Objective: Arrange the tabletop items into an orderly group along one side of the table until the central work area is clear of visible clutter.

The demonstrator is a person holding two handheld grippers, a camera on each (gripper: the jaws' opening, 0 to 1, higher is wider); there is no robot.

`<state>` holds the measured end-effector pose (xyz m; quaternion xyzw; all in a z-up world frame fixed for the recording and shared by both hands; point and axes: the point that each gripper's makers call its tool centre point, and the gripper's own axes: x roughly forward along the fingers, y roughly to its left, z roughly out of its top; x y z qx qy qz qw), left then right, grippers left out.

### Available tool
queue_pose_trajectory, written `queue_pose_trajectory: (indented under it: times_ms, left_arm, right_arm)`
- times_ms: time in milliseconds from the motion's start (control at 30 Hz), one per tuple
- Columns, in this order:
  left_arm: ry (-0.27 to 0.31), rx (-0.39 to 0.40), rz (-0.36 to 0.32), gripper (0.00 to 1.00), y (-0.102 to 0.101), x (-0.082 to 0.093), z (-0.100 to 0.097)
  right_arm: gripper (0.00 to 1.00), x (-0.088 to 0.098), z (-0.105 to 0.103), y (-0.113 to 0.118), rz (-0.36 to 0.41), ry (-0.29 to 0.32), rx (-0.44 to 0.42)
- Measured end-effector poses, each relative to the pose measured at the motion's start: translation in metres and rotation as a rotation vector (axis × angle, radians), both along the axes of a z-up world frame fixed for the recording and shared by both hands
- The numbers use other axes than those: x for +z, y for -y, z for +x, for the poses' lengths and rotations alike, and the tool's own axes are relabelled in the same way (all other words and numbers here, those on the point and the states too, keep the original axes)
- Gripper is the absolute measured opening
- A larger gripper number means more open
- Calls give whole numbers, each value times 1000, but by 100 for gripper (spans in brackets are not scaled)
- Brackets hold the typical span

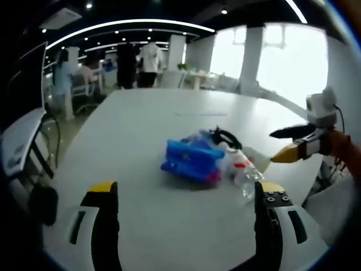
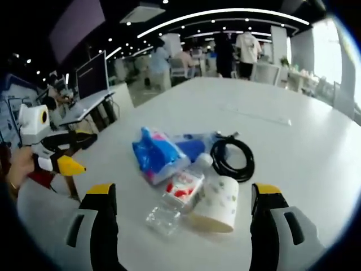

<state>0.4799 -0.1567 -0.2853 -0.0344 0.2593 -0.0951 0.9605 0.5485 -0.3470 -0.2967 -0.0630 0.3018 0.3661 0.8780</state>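
Lying clustered mid-desk (image 2: 316, 169) are a blue packet (image 2: 157, 153), a clear plastic bottle (image 2: 177, 197), a paper cup (image 2: 217, 206) on its side and a coiled black cable (image 2: 232, 159). Both tools, left (image 1: 186, 197) and right (image 2: 179, 197), hover spread apart, holding nothing.

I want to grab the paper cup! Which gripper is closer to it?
Right. The right gripper has the paper cup lying between its open jaws. The left gripper faces it from across the pile, beyond the blue packet.
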Motion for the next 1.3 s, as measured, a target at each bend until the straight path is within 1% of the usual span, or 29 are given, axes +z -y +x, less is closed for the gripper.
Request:
queue_pose_trajectory:
  times_ms: [133,267,367,500,600,767,933,1100,1200,1300]
  left_arm:
    - [2,2,-3,98,-1,1,-1]
    - [-2,4,-2,97,-2,0,-1]
    - [-3,10,-1,97,-4,0,-1]
    - [-4,20,-3,97,-6,0,0]
    - [-6,20,-3,97,-6,-1,0]
    - [-10,25,-2,96,-7,-1,0]
    - [-13,28,1,96,-8,-2,0]
    - [-16,30,1,96,-8,-2,0]
    - [-3,46,1,95,-11,0,1]
    - [-10,44,-6,95,-10,-1,1]
  right_arm:
    - [98,-2,1,-10,10,-9,11]
    - [97,-7,1,-18,0,-18,28]
    - [97,-10,1,-24,13,-36,36]
    - [96,-18,2,-30,4,-54,50]
    - [95,-22,3,-34,14,-73,54]
    - [93,-30,5,-37,0,-87,57]
    - [90,-39,6,-40,-5,-123,55]
    - [86,-46,7,-43,-13,-138,51]
    - [81,-50,9,-42,-30,-138,42]
    - [81,-52,9,-43,-26,-150,27]
